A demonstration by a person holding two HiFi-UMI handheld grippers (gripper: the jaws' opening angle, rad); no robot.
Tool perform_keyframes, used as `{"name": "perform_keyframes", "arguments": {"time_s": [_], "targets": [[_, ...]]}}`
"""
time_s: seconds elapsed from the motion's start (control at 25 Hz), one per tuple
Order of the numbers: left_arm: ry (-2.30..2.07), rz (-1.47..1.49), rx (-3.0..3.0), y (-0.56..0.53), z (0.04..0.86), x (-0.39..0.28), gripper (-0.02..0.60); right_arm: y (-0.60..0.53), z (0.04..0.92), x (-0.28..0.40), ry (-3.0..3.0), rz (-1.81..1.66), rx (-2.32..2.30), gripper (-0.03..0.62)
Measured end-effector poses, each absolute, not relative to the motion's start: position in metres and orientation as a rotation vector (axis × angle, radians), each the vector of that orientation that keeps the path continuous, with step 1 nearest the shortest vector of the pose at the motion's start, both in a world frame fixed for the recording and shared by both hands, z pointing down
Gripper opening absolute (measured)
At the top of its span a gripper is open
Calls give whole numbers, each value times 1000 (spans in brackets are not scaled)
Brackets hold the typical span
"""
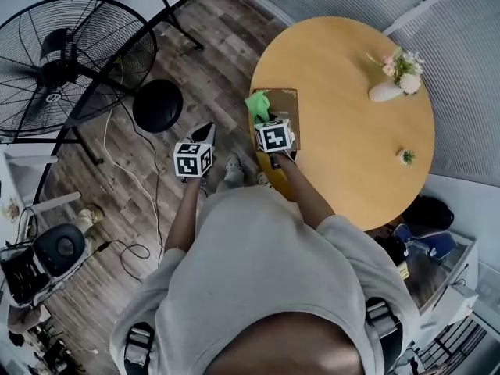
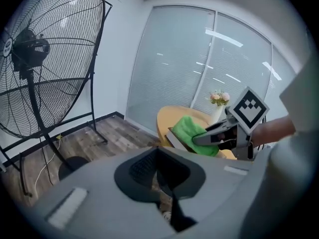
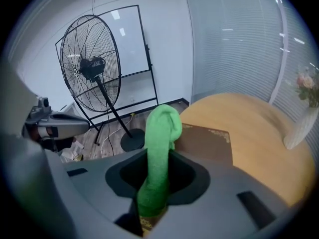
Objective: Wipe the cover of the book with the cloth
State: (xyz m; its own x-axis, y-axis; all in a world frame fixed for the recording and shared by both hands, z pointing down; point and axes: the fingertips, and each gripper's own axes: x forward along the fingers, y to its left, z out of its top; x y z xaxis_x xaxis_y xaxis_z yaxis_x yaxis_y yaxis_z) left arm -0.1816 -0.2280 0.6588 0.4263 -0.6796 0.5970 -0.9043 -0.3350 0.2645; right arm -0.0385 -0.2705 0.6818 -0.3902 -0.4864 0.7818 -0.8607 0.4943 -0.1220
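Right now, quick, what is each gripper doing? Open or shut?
Left gripper: shut, holding nothing.
Right gripper: shut on the green cloth.

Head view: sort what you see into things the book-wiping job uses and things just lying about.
Job in hand:
cloth
book
right gripper, shut on the cloth

Lying about:
vase
small plant
fan
left gripper, off the table's edge, holding nothing
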Motion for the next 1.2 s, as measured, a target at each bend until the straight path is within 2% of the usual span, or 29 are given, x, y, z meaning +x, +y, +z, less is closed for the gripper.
{"name": "perform_keyframes", "arguments": {"time_s": [0.56,1.2], "targets": [[-1312,544,2118,-234,663,-183,8,-270,702,-48,-2032,691,1080,104],[-1262,559,2151,-242,666,-156,8,-273,709,-13,-2002,704,1133,104]]}}
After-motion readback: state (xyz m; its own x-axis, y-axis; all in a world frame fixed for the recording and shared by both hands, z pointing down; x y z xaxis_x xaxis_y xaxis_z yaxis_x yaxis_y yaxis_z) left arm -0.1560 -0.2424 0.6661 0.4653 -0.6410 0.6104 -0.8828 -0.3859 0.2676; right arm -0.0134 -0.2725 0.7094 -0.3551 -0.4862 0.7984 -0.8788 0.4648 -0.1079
